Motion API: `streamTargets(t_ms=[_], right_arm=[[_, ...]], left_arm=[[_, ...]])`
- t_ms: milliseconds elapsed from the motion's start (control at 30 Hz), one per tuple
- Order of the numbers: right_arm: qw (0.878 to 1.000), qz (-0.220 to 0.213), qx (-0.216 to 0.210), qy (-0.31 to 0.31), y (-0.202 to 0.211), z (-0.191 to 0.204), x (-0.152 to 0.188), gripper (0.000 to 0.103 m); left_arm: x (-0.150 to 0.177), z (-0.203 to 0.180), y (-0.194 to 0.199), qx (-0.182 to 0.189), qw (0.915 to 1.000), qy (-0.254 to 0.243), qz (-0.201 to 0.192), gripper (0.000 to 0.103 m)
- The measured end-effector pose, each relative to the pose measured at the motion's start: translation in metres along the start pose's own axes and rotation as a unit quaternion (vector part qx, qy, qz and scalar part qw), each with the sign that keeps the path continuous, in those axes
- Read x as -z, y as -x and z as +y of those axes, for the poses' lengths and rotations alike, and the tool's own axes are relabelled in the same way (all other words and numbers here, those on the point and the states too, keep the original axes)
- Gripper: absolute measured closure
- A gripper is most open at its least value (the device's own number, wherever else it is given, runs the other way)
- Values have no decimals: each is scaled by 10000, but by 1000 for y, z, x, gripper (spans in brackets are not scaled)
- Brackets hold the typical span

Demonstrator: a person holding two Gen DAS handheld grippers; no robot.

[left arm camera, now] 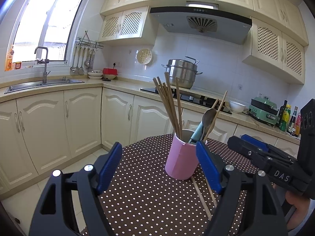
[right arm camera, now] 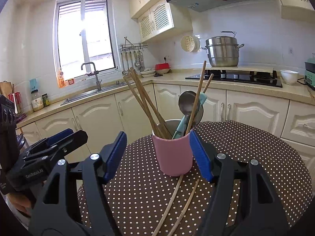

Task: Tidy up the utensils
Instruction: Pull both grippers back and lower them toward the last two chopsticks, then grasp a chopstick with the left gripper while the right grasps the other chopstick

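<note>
A pink cup (left arm camera: 181,160) (right arm camera: 172,156) stands on the brown polka-dot table (left arm camera: 145,192) (right arm camera: 256,157). It holds several wooden chopsticks (left arm camera: 169,106) (right arm camera: 144,103), a metal spoon (left arm camera: 209,118) (right arm camera: 187,100) and a teal-handled utensil (left arm camera: 196,132) (right arm camera: 182,125). Two loose chopsticks (left arm camera: 204,196) (right arm camera: 177,202) lie on the table in front of the cup. My left gripper (left arm camera: 159,169) is open and empty, its fingers on either side of the cup's near side. My right gripper (right arm camera: 158,157) is open and empty, just before the cup. It also shows in the left wrist view (left arm camera: 256,151) at the right.
Behind the table run cream cabinets and a counter with a sink (left arm camera: 43,83) (right arm camera: 92,94), a black hob (left arm camera: 187,96) (right arm camera: 236,76), a steel pot (left arm camera: 182,72) (right arm camera: 223,51), a white bowl (left arm camera: 237,106) (right arm camera: 289,76), a green appliance (left arm camera: 262,111) and bottles (left arm camera: 289,118).
</note>
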State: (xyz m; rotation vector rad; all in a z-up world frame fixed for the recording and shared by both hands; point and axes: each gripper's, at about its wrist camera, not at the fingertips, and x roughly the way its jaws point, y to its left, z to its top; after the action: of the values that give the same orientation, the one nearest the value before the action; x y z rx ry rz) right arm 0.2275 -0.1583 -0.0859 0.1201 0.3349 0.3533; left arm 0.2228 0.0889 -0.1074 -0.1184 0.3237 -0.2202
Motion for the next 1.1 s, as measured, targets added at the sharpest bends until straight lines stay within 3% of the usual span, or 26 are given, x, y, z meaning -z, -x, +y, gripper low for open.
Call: streamTargets(t_ms=[433, 733, 967, 1100], right_arm=[[9988, 491, 87, -32, 16, -6, 22, 33], [9920, 1128, 360, -447, 23, -40, 51, 28], [9847, 1483, 502, -761, 24, -61, 75, 27], [9836, 1547, 490, -783, 22, -63, 80, 27]], left_arm=[[16, -18, -5, 428, 9953, 107, 862, 27], [49, -28, -36, 986, 9706, 416, 2156, 27], [72, -42, -58, 767, 9579, 191, 2761, 27], [80, -53, -73, 889, 9474, 284, 3063, 38]])
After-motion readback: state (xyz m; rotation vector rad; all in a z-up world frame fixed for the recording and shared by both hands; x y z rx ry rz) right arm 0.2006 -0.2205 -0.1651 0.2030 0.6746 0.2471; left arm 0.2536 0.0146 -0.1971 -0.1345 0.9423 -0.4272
